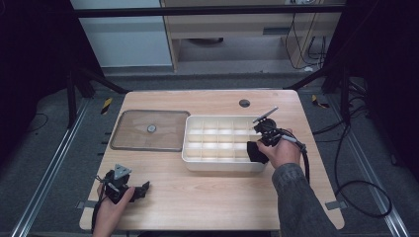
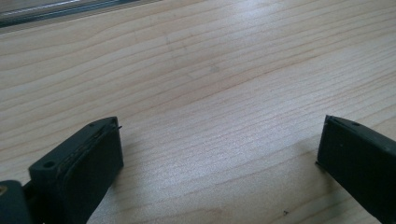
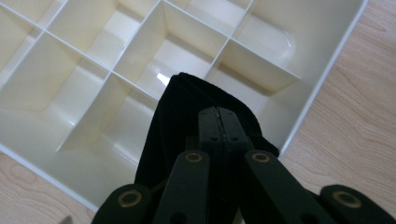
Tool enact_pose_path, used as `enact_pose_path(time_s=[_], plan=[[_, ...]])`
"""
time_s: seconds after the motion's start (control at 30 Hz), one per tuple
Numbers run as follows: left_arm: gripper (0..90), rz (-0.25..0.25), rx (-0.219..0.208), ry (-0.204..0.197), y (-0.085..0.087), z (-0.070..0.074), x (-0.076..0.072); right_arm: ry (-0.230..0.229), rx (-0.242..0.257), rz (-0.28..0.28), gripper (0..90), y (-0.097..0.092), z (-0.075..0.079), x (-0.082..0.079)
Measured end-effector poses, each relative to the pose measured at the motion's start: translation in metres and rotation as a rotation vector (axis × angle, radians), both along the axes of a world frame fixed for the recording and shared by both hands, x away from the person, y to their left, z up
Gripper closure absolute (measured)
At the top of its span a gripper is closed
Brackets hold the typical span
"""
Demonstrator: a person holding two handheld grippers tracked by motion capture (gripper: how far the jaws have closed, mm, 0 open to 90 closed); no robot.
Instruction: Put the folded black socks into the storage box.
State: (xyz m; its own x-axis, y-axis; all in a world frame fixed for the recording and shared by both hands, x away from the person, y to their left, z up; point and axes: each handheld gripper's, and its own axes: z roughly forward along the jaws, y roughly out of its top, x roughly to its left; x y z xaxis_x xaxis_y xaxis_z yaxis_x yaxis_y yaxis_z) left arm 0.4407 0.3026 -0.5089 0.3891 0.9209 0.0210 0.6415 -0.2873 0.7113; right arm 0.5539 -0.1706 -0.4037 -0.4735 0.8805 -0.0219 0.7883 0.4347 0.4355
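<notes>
Black cloth [image 3: 187, 112], soft and limp, hangs pinched in the right gripper [image 3: 219, 116], mid-frame over the tray [image 3: 322, 88]; left gripper [image 2: 219, 154] gapes empty.

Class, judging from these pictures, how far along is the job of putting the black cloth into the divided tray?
Done: lid lies off beside the tray. In hand: right tongs pinch the black cloth over the tray's compartments. Left: lowering and releasing it; left tongs stand open over the table.
</notes>
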Motion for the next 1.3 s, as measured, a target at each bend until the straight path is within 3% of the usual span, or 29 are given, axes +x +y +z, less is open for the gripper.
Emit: enact_pose_path(time_s=[1.3], plan=[[0.0, -0.004, -0.001, 0.003, -0.001, 0.000, 0.000, 0.028, 0.001, 0.045, 90.0, 0.002, -0.019, -0.018]])
